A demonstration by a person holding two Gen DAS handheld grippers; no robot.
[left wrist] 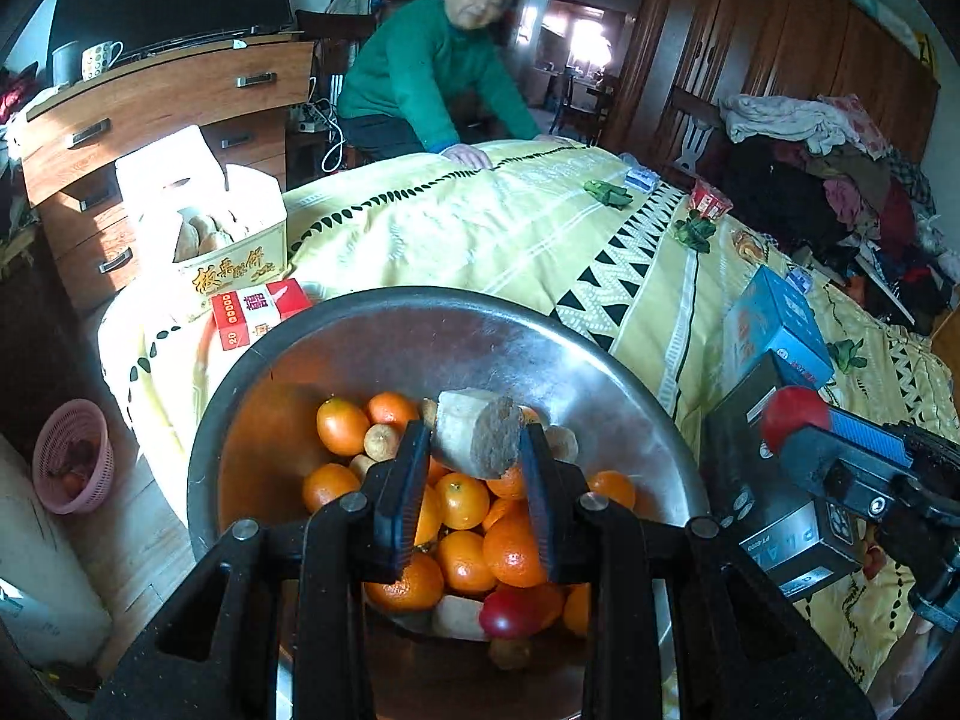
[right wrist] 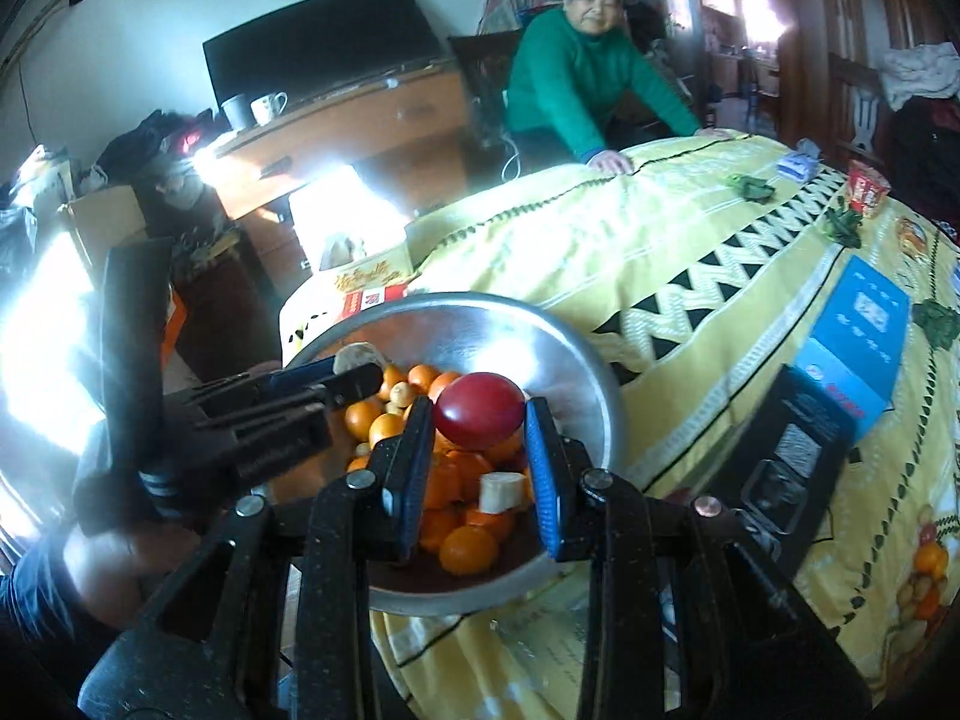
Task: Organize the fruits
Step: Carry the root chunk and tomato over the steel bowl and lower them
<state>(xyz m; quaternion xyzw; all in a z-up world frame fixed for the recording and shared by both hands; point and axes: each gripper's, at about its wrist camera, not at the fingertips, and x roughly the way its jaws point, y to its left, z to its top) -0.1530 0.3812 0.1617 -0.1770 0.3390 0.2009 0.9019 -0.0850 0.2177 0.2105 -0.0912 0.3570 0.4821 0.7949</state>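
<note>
A steel bowl (left wrist: 420, 306) (right wrist: 468, 303) on the yellow bedspread holds several oranges (left wrist: 462, 501) (right wrist: 468, 549), some small brownish fruits, a pale chunk and a red fruit (left wrist: 509, 613). My left gripper (left wrist: 477, 429) hangs over the bowl, shut on a pale cut chunk (left wrist: 462, 420) with a brown end. My right gripper (right wrist: 479, 408) is also above the bowl, shut on a round red fruit (right wrist: 479, 405). Each gripper shows in the other's view: the right gripper (left wrist: 792, 417) with its red fruit at the right, the left gripper (right wrist: 354, 375) at the left.
A person in a green sweater (left wrist: 420, 72) leans on the far side of the bed. A blue box (left wrist: 774, 324) and a black box (left wrist: 774, 480) lie right of the bowl. A white pastry carton (left wrist: 204, 222) and a red pack (left wrist: 258, 312) sit behind it. A pink basket (left wrist: 72, 456) stands on the floor.
</note>
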